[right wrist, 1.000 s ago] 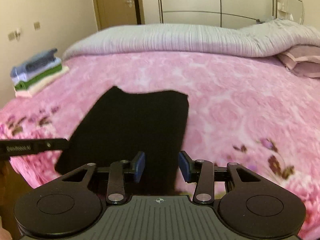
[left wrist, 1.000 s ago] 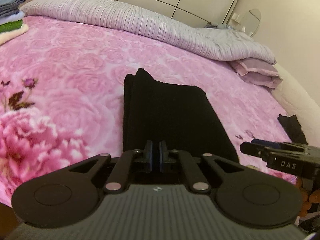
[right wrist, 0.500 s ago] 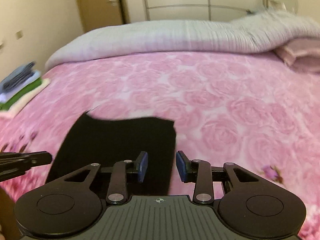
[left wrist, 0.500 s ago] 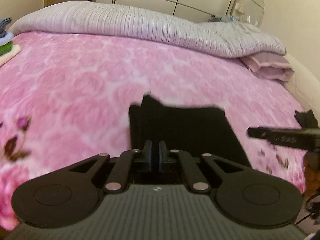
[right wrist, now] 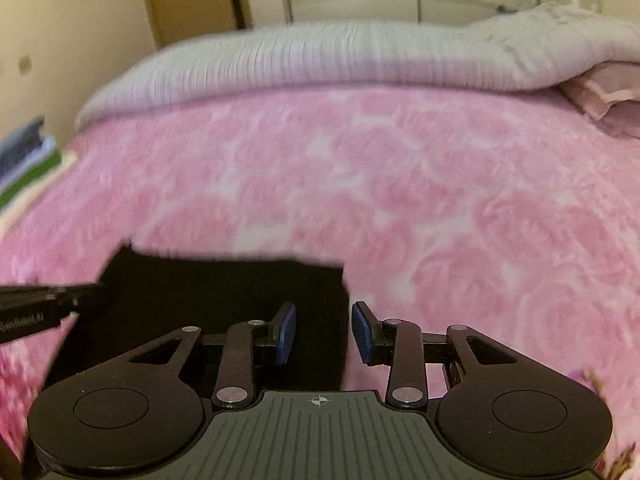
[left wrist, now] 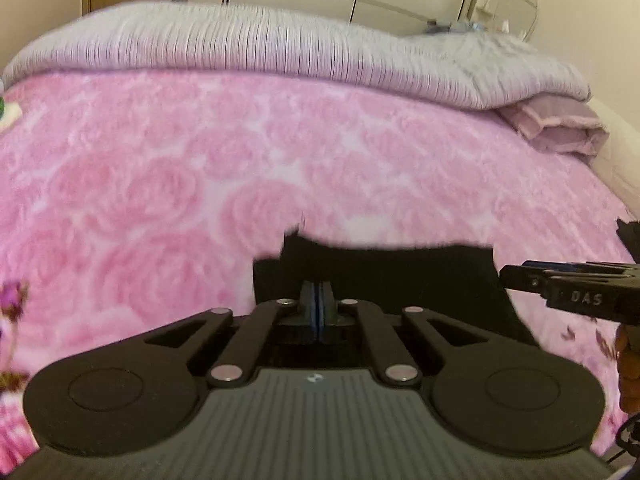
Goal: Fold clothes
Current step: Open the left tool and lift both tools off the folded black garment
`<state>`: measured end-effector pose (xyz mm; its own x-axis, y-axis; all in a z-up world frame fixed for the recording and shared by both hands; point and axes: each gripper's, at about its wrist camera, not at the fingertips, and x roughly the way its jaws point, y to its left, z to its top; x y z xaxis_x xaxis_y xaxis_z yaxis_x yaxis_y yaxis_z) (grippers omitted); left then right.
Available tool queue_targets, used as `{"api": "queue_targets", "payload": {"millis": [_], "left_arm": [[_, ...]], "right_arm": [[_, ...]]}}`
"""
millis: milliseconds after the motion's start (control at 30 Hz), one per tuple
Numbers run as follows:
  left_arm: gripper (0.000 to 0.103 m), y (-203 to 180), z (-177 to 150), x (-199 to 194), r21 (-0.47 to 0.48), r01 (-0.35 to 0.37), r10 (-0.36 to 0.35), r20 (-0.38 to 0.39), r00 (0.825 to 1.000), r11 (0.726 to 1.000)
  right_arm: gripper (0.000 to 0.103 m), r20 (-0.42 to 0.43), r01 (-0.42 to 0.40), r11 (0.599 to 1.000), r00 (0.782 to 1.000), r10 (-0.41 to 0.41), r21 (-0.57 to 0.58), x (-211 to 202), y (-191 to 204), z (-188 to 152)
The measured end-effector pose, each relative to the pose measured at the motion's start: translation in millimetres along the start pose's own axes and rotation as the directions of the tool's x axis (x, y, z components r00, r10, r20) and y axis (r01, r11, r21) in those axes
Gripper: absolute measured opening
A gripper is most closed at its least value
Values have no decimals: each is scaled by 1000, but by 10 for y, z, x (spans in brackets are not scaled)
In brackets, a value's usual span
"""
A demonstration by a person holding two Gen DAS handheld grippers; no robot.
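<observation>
While folded on 1 bed (left wrist: pixel 168 168): 1 black garment (left wrist: pixel 400 276), 2 grippers.

I have the folded garment (left wrist: pixel 380 276) lying on the bed cover (left wrist: pixel 200 184), right in front of both grippers. My left gripper (left wrist: pixel 319 304) sits at its near edge toward the left side; my right gripper (right wrist: pixel 322 330) straddles its right edge. Behind it, across the far side of the bed, lies the rolled duvet (left wrist: pixel 280 44), with a pillow (left wrist: pixel 560 128) tucked under its right end. A clothes stack (right wrist: pixel 28 168) rests far left.
</observation>
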<state>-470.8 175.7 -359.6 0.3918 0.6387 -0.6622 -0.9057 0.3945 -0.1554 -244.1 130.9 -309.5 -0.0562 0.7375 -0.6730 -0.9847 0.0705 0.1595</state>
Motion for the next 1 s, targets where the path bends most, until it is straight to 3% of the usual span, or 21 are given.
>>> {"api": "queue_targets", "payload": {"millis": [133, 267, 400, 633, 767, 867, 1000], "left_arm": [[3, 13, 32, 246, -2, -5, 5, -43, 999, 1000], [3, -24, -39, 321, 45, -27, 28, -30, 999, 999], [3, 50, -86, 0, -20, 12, -13, -44, 999, 1000], [3, -92, -545, -929, -32, -19, 18, -32, 999, 999], [3, -229, -854, -1102, -35, -1, 0, -43, 999, 999], [3, -262, -1062, -971, -46, -11, 6, -97, 995, 999], [2, -306, -1082, -977, -52, -50, 46, -89, 995, 997]], "right_arm": [[36, -38, -12, 1000, 999, 13, 17, 224, -6, 33], [36, -48, -1, 1000, 999, 0, -16, 365, -9, -38], [36, -46, -4, 1000, 999, 6, 29, 44, -85, -72], [36, -91, 34, 999, 995, -31, 28, -807, 12, -553], [36, -100, 24, 998, 995, -18, 61, -1072, 131, -835], [36, -109, 50, 999, 993, -49, 10, -1020, 258, -989], [36, -110, 64, 998, 992, -64, -6, -1016, 282, -1083]]}}
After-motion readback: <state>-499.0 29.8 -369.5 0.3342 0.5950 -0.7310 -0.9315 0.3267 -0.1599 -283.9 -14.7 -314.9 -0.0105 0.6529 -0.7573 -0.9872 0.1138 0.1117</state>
